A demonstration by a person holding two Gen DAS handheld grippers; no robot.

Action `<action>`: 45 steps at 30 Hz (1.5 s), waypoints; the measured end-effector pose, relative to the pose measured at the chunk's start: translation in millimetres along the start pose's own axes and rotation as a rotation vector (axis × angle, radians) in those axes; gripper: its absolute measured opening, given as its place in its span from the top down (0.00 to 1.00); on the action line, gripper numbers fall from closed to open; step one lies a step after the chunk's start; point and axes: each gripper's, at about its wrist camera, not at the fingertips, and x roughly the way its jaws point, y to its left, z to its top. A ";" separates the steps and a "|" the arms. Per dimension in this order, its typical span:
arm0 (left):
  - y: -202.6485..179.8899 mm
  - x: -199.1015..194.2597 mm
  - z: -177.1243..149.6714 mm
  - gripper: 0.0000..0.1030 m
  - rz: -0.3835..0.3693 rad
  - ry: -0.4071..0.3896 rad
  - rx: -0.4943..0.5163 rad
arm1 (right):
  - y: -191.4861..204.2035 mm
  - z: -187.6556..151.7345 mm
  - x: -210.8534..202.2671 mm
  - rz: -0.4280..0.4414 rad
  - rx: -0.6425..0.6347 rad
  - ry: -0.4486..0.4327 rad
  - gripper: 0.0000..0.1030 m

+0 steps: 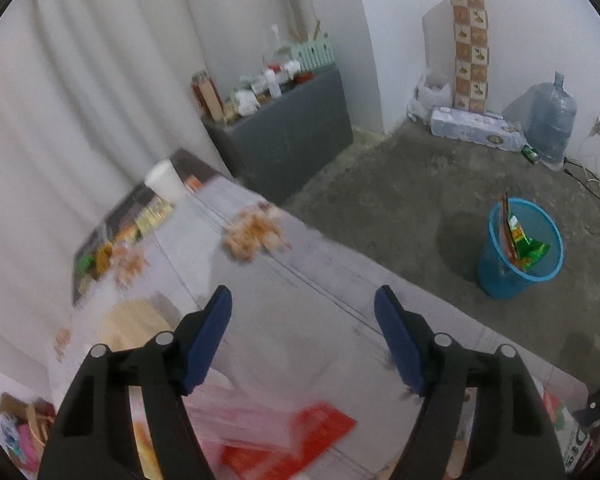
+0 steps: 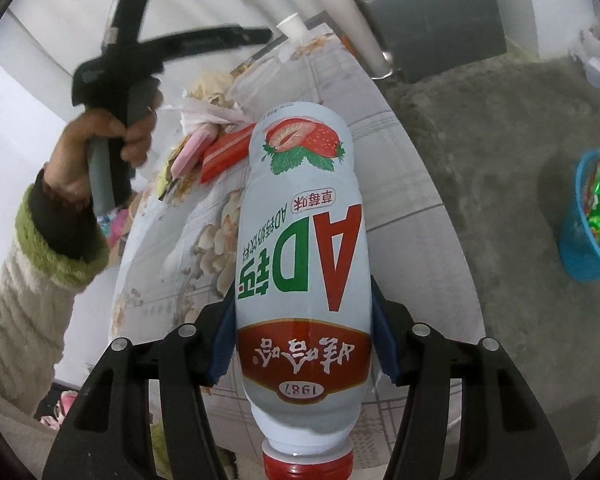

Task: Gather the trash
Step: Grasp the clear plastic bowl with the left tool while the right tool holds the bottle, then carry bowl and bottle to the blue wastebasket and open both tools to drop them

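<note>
Above the floral table (image 2: pixel 204 240), right gripper (image 2: pixel 302 316) clamps the bottle (image 2: pixel 300 216); left gripper (image 1: pixel 303 312) gapes empty.

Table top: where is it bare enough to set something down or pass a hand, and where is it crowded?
Bare: the grey strip of the table ahead of the open left gripper, running along the floor-side edge beyond the red packet. Crowded: the curtain side, with snack packets and the white cup. The right gripper holds the strawberry-milk bottle.

Soft, even indoor light, no harsh glare. Left view's bench (image 1: pixel 300 280) is smeared with motion blur; fisheye bends edges, corners black.
</note>
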 end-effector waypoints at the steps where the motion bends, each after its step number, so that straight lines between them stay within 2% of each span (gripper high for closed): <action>1: 5.9 -1.2 5.1 0.30 0.013 -0.002 0.012 | -1.6 0.4 0.1 0.005 0.000 0.000 0.47; 3: 16.9 3.0 13.1 0.30 0.019 0.029 0.018 | -4.8 1.1 -1.1 0.019 0.003 -0.001 0.47; 5: 33.7 20.8 18.2 0.30 -0.029 0.125 -0.003 | -6.2 1.5 -2.0 0.029 0.005 -0.001 0.47; 10: 68.8 69.0 12.6 0.30 -0.069 0.345 -0.112 | -10.0 2.4 -1.4 0.046 0.005 -0.005 0.47; 14: 76.2 91.1 4.4 0.39 -0.089 0.450 -0.142 | -14.5 2.2 -3.5 0.059 0.014 -0.008 0.47; 16: 72.9 94.7 3.7 0.43 -0.110 0.478 -0.141 | -15.0 1.9 -4.8 0.056 0.012 -0.010 0.47; 18: 68.5 93.4 3.4 0.44 -0.134 0.485 -0.141 | -15.4 1.3 -4.6 0.055 -0.011 -0.010 0.47; 21: 59.3 93.9 5.2 0.50 -0.157 0.496 -0.112 | -15.7 1.7 -3.8 0.058 -0.007 -0.008 0.47; 24: 45.1 97.5 3.4 0.65 -0.152 0.522 -0.065 | -13.9 2.9 -2.2 0.052 -0.005 -0.006 0.47; 26: 39.3 97.0 1.8 0.78 -0.144 0.521 -0.045 | -15.1 3.8 -1.5 0.054 0.002 -0.004 0.47; 29: 38.0 94.9 1.8 0.88 -0.144 0.508 -0.052 | -15.4 7.0 0.0 0.057 0.022 0.003 0.45; 34: 38.6 78.5 4.0 0.94 -0.136 0.466 -0.060 | -10.0 8.2 3.0 0.017 0.002 -0.010 0.45; 38: 41.4 62.2 4.9 0.94 -0.121 0.431 -0.062 | -6.8 6.3 2.2 0.000 0.002 -0.026 0.47; 45: 48.8 26.5 11.0 0.94 -0.110 0.352 -0.098 | -4.1 -0.8 -10.7 0.032 0.022 -0.045 0.48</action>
